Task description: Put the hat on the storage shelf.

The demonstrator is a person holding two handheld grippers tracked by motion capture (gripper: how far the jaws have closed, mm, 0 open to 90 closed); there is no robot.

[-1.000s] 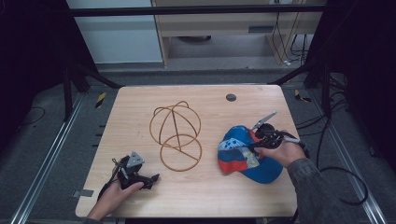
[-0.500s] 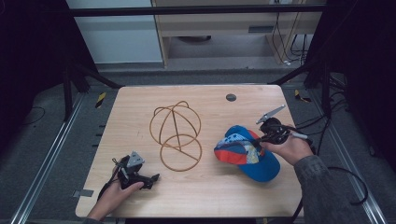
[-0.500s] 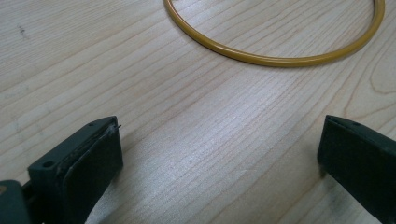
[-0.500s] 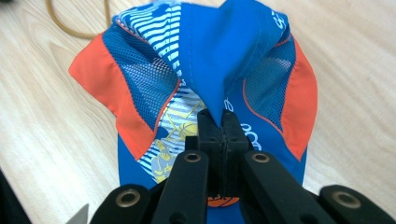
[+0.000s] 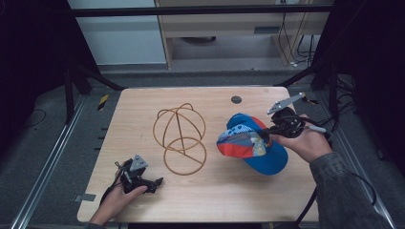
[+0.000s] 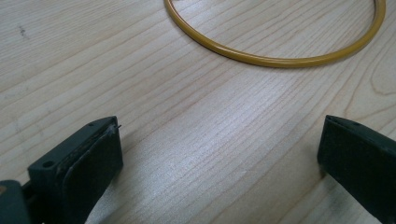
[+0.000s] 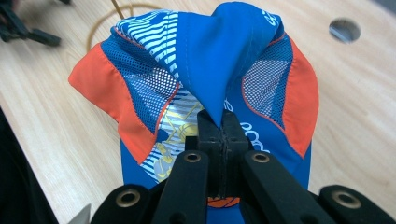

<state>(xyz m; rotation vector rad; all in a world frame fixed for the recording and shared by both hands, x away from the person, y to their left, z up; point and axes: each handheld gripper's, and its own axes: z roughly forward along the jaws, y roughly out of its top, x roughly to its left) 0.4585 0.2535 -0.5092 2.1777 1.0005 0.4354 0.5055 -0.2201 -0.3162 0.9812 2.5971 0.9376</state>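
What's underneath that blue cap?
Bare wooden table; the right claw pinches the blue cap clear of it. The cap's inside is hidden by its own fabric.

Right claw raised with jaws clamped; left claw resting, jaws apart

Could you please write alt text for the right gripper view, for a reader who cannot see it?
The right gripper, its two black jaws shut, pinches a fold of the blue, orange and white-striped fabric cap with mesh panels above the light wooden table. Behind the cap part of a yellow wire ring stand shows, and a round hole lies in the tabletop.
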